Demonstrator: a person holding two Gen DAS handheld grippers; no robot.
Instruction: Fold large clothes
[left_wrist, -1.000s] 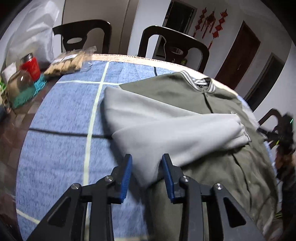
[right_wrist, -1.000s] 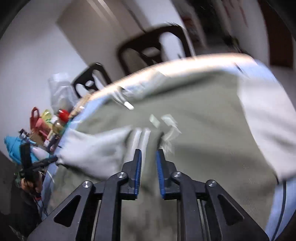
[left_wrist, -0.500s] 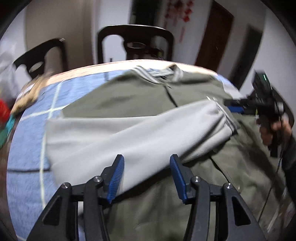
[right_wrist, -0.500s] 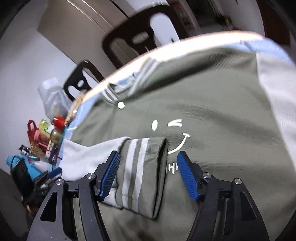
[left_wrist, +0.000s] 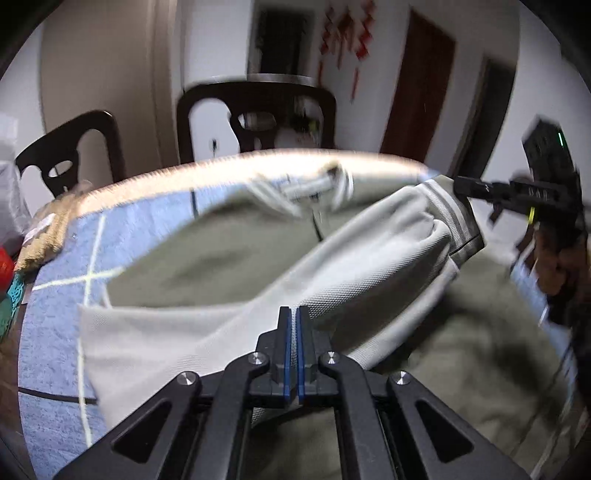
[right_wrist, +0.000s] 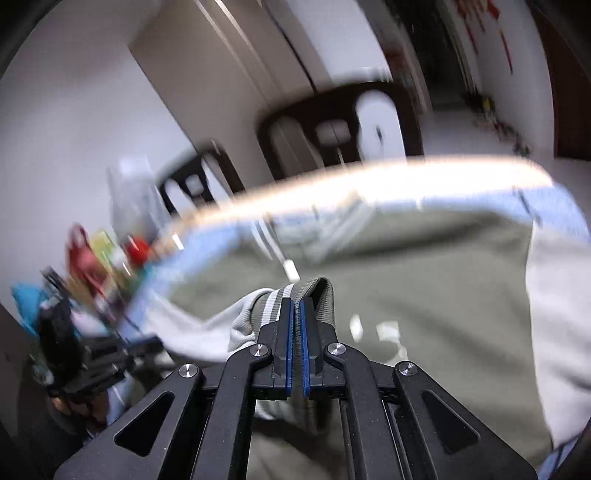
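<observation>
An olive green jacket with light grey sleeves lies on a round table under a blue cloth. My left gripper is shut on the middle of one grey sleeve, lifted across the jacket body. My right gripper is shut on that sleeve's striped cuff above the jacket front. It also shows in the left wrist view holding the cuff up at the right. The other grey sleeve lies at the right.
Two dark chairs stand behind the table's far edge. A snack bag and a red jar sit at the table's left. Colourful clutter shows at the left in the right wrist view.
Both grippers were open half a second ago and have shut: the left on the grey sleeve, the right on its striped cuff. The sleeve is now lifted off the jacket.
</observation>
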